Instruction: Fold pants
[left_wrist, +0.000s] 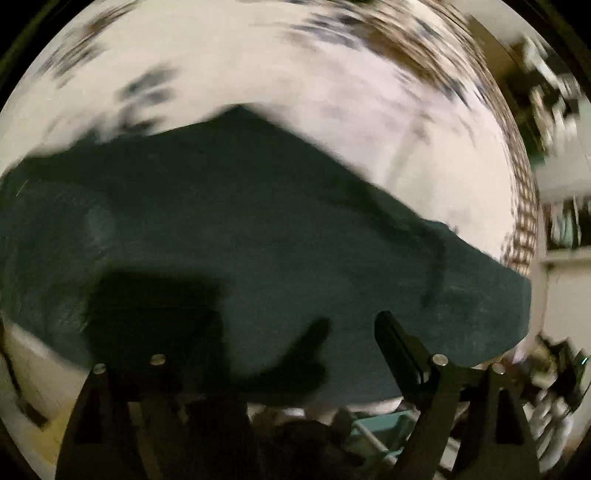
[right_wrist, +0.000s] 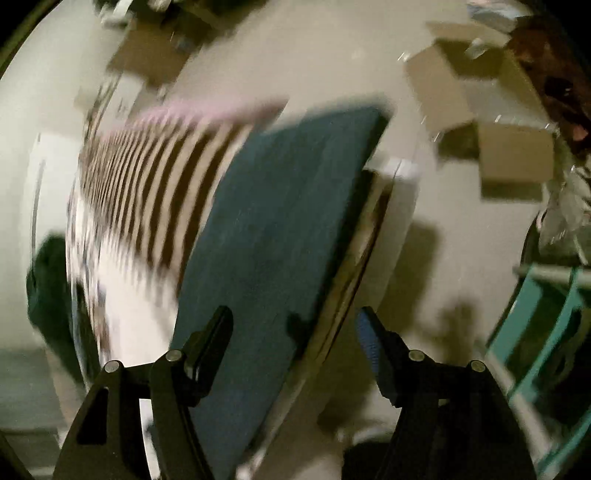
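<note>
Nearest, left gripper (left_wrist: 303, 332) spread wide with nothing between its fingers; right gripper (right_wrist: 295, 332) likewise parted and empty. Beyond, dark teal fabric pants (left_wrist: 229, 221) spread flat as a compact slab on the pale patterned bedsheet (left_wrist: 295, 66), near its edge. Judged mostly folded; perhaps one final fold left.

- Light: dim, warm indoor.
- Blur: heavy motion smear in both views.
- Shadows: hard dark gripper shadow on pants (left_wrist: 258, 229).
- Edges: fisheye bend, black corners.
</note>
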